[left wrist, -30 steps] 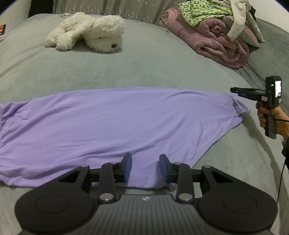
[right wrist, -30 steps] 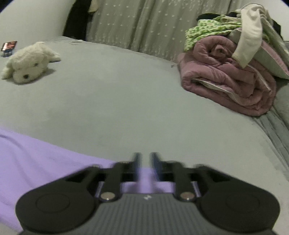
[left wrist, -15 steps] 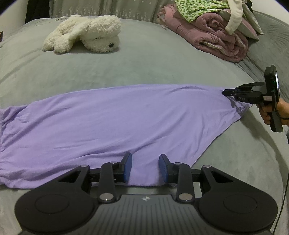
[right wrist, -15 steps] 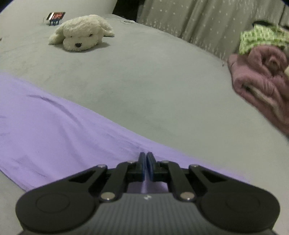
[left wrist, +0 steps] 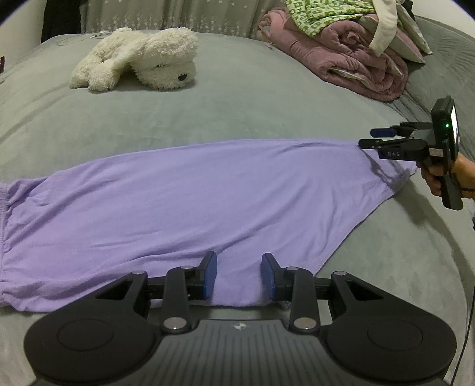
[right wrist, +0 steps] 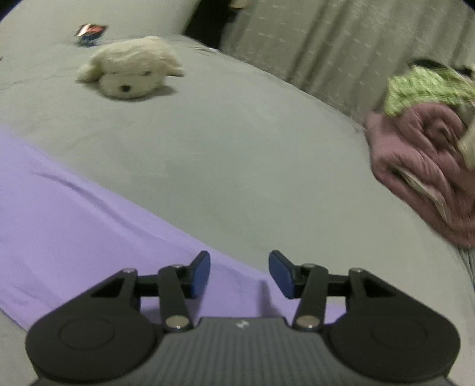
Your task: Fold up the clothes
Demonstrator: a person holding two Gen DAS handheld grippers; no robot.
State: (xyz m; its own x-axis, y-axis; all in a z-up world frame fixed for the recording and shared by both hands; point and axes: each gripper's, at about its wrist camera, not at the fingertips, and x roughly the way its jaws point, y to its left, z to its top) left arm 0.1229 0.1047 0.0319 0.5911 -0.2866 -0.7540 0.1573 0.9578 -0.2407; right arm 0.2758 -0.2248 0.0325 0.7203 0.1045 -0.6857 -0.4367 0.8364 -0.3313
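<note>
Grey bedding (left wrist: 243, 98) carries a lilac garment (left wrist: 193, 202) spread flat and wide, one corner reaching toward the right gripper (left wrist: 368, 138) and its near hem lying under the left gripper (left wrist: 238, 276). Half a second ago the right claw was pinched fully together over the cloth's edge; now its jaws are opening, the blue pads (right wrist: 200, 274) stand apart, and the lilac corner (right wrist: 237, 285) lies flat below them, pressed by neither. The left claw has not changed: its pads sit spread with the hem showing between them and nothing clamped. The left wrist view alone shows the whole length of the garment, including the gathered end at far left, and the hand (left wrist: 445, 178) wrapped round the right gripper's handle. The right wrist view, slightly blurred, alone shows a small red and blue object (right wrist: 89, 32) beyond the white plush dog (right wrist: 130, 71). Both views catch the pink quilt (left wrist: 350, 65) heaped with a green-patterned cloth (left wrist: 323, 14) at the bed's far side.
</note>
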